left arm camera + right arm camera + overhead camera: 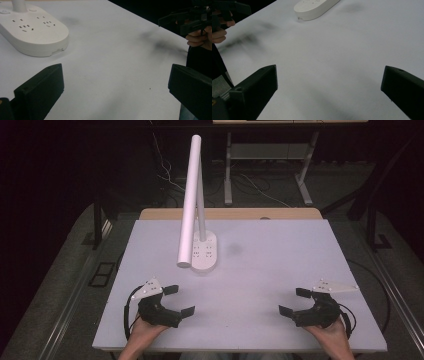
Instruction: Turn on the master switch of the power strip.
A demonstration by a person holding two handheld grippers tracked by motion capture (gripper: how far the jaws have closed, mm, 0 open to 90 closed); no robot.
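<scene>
A white desk lamp stands left of centre on the white table [280,270]; its oval base [206,251] carries power sockets, and its tube head [189,202] slants forward over the base. My left gripper [179,300] rests near the front left of the table, jaws wide open and empty. My right gripper [294,301] rests near the front right, also wide open and empty. In the left gripper view the lamp base [32,32] lies far left ahead of the jaws, and the right gripper [187,21] is at the top right. The right gripper view shows the lamp base [315,8] at the top.
The white table top lies on a wooden desk [230,213] whose edge shows at the back. Behind it are dark floor, cables [170,175] and the metal legs of another desk [229,170]. Faint grey smudges mark the table surface [233,249].
</scene>
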